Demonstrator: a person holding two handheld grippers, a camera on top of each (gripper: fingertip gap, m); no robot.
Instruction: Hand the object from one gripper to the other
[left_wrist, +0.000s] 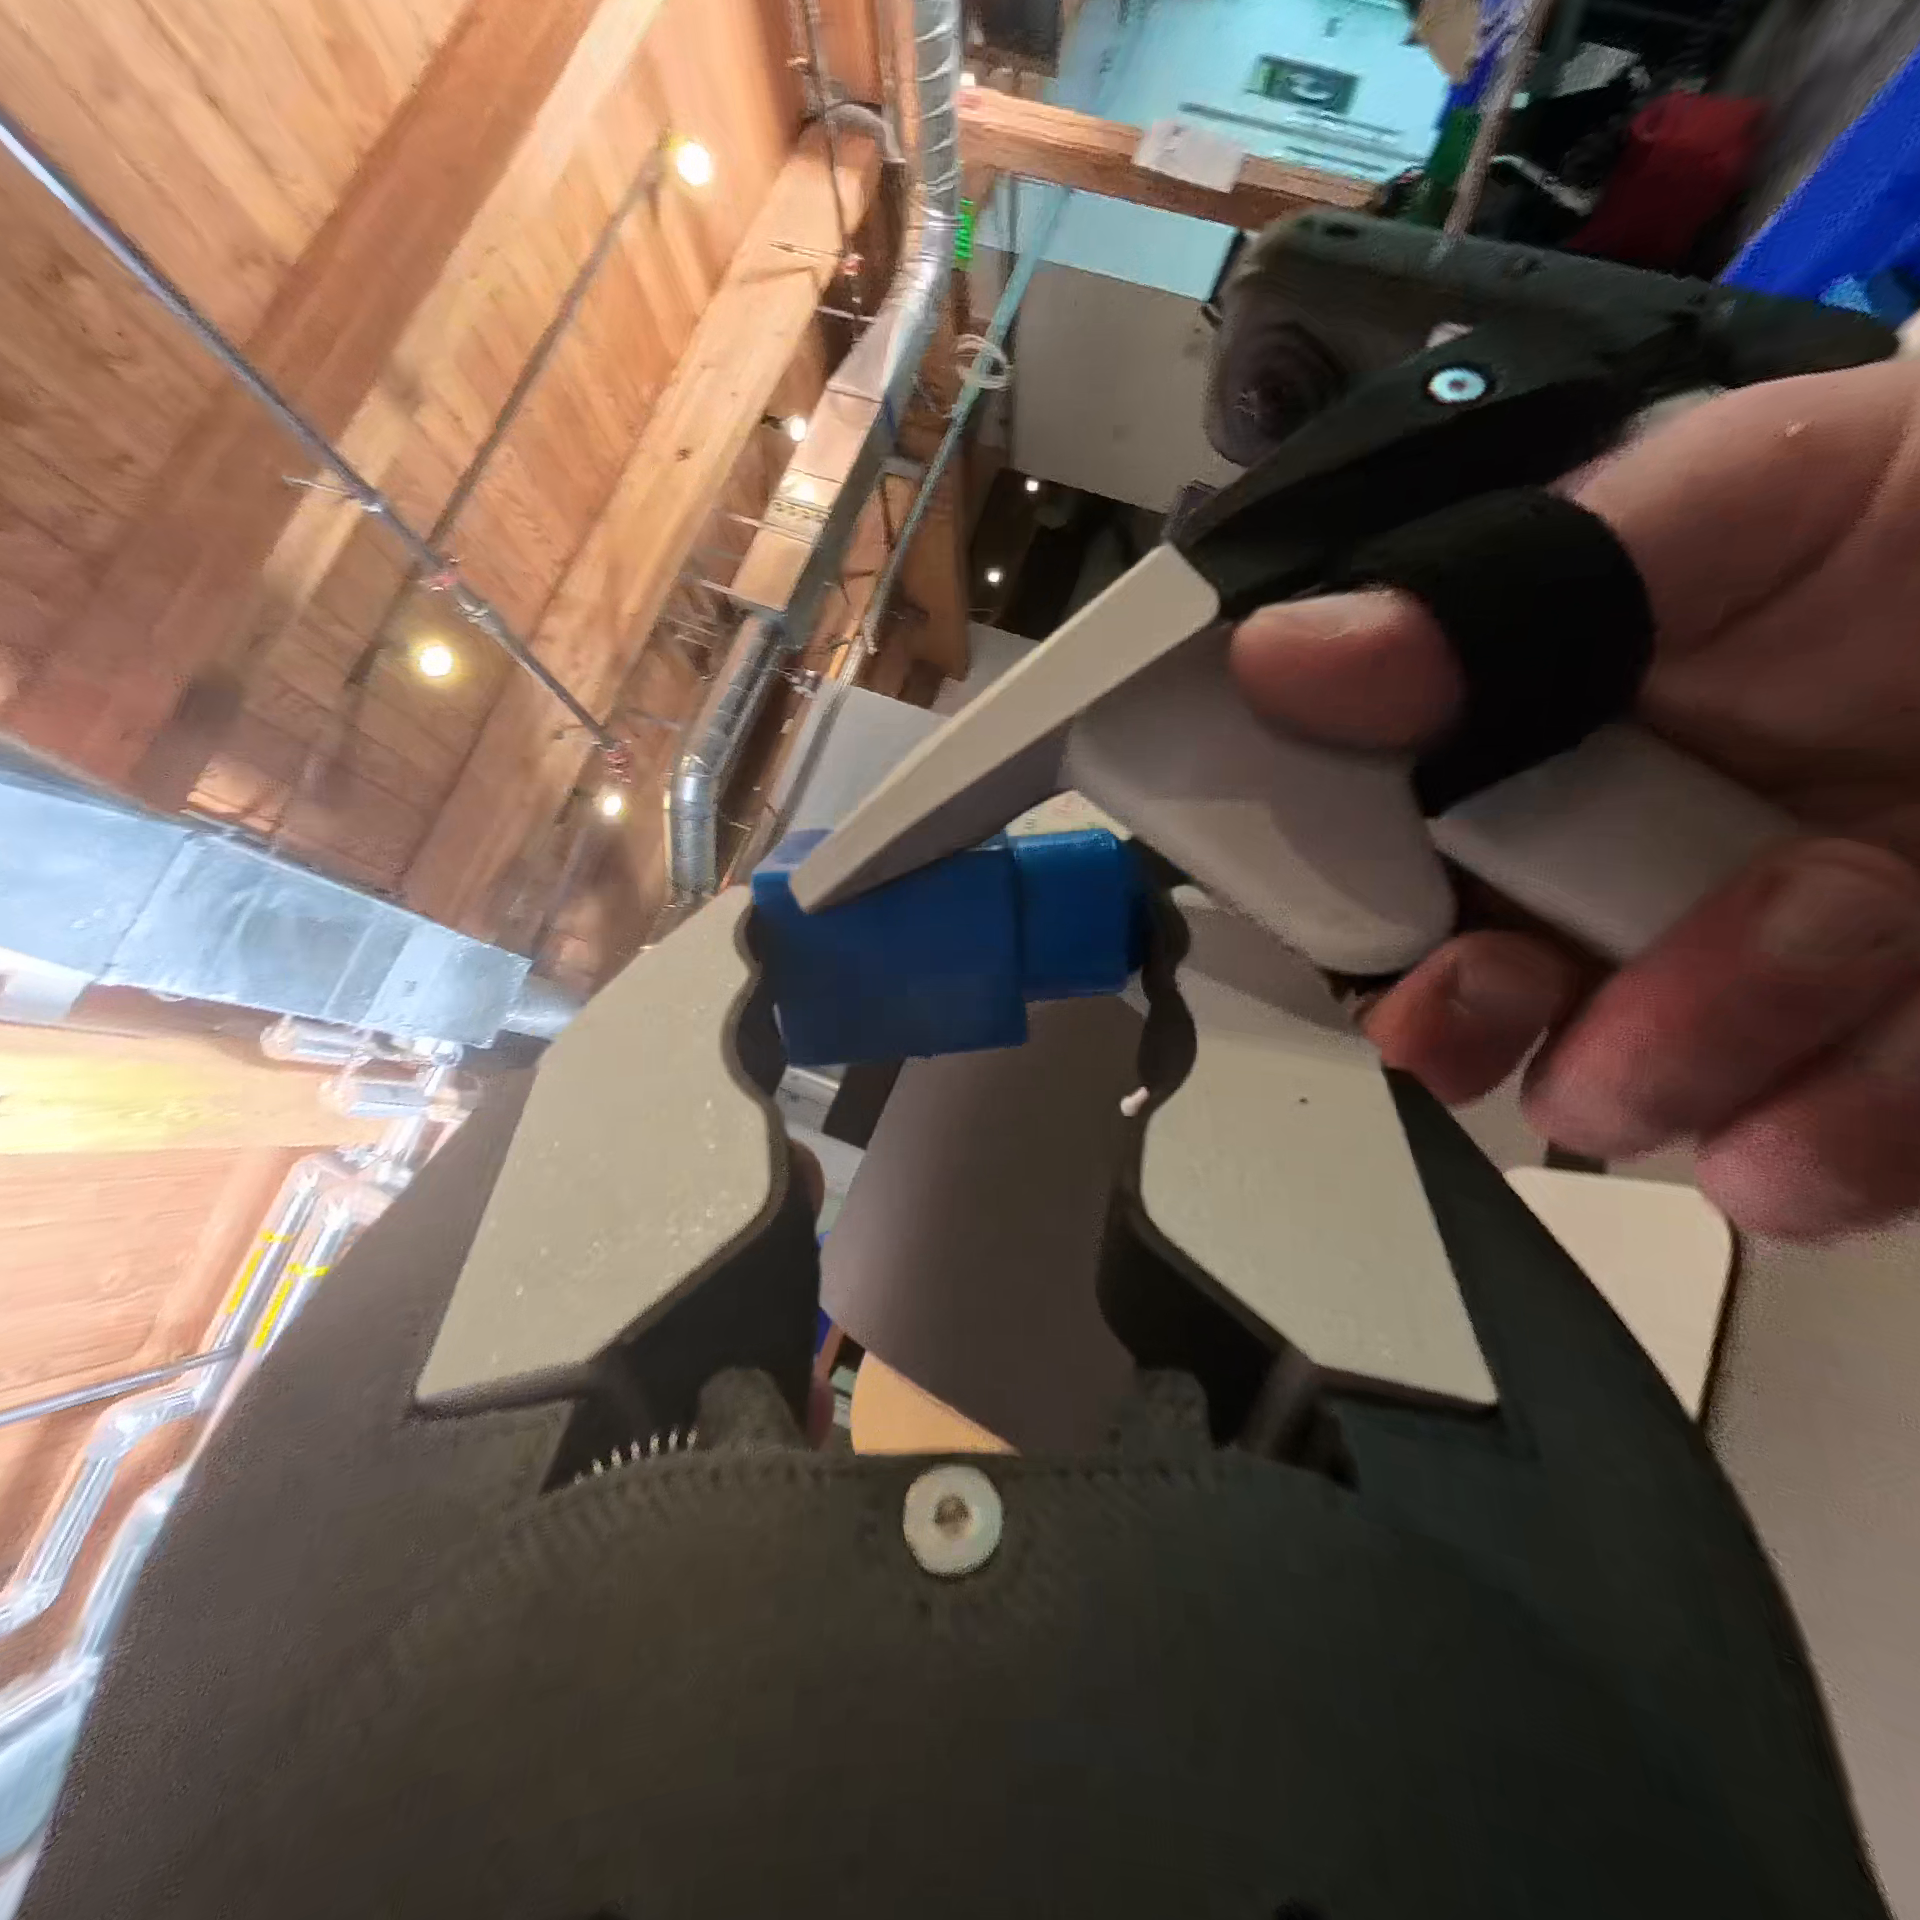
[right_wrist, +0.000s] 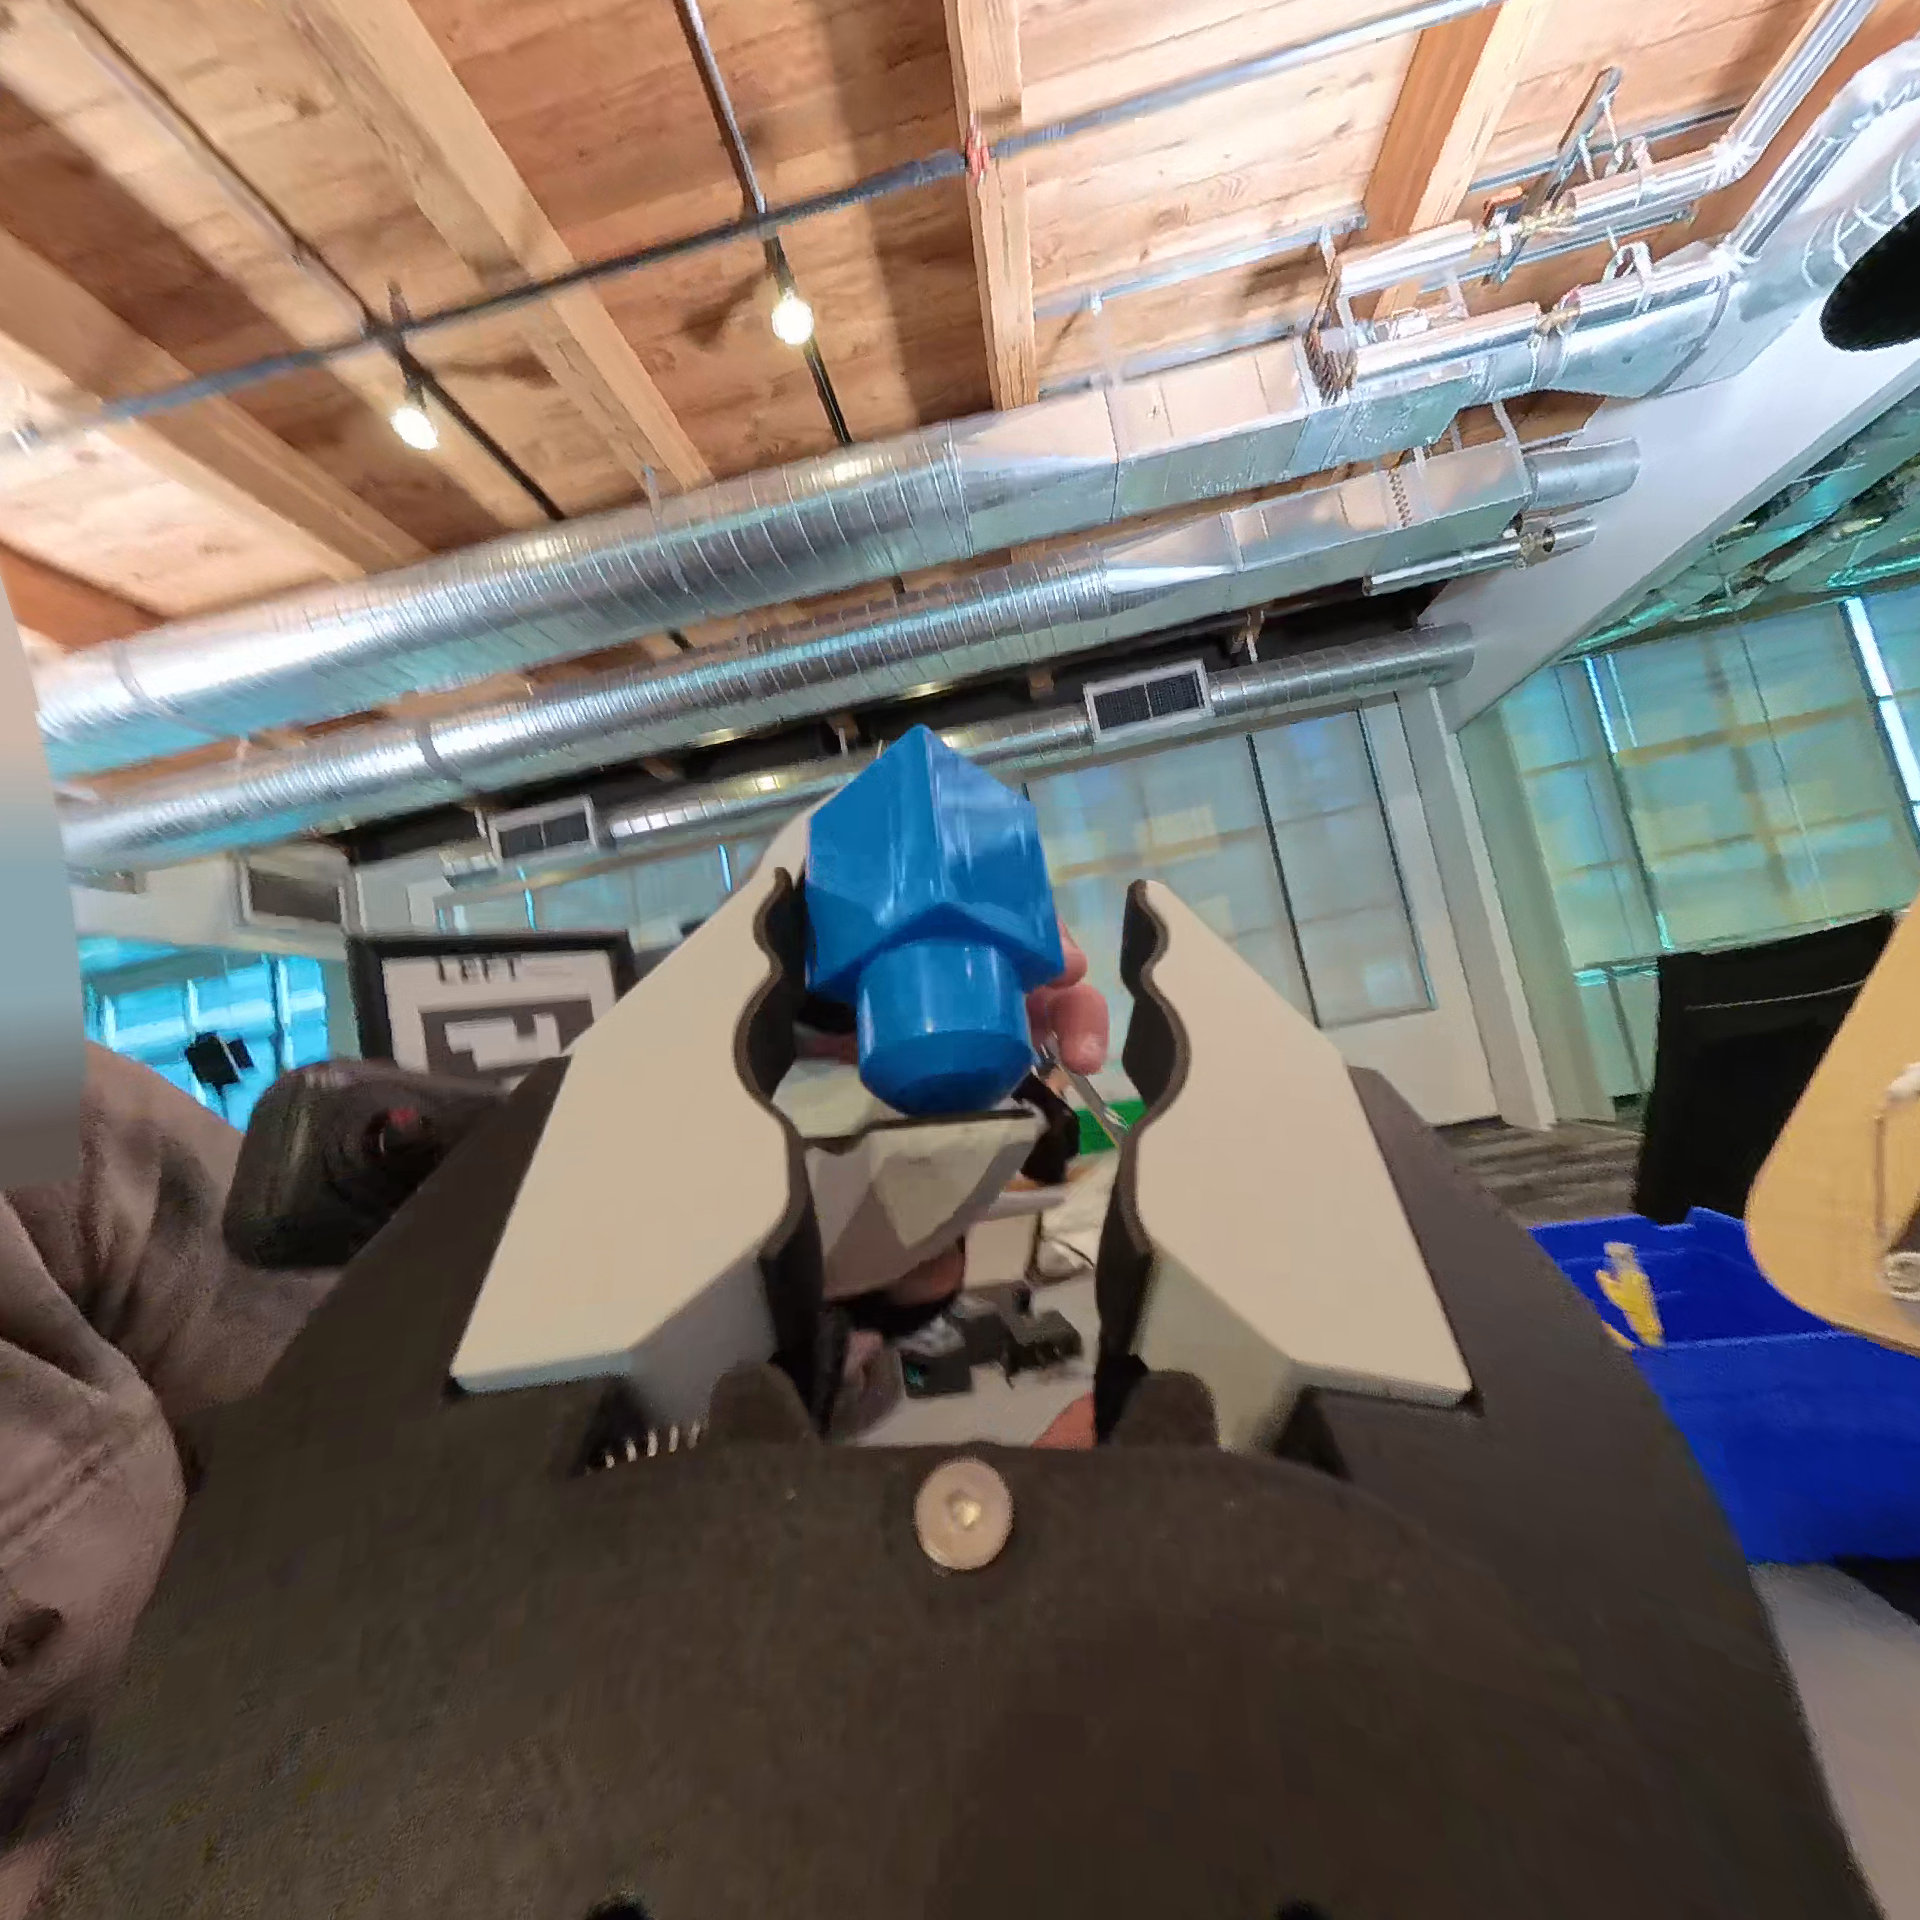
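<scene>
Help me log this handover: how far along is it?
Done: the left gripper holds the blue block between its fingers, lifted in the air. In hand: the right gripper straddles the block's square end, jaws open, with a gap showing on one side. Left to do: shut the right gripper on the block, then open the left gripper and draw it clear.
</scene>
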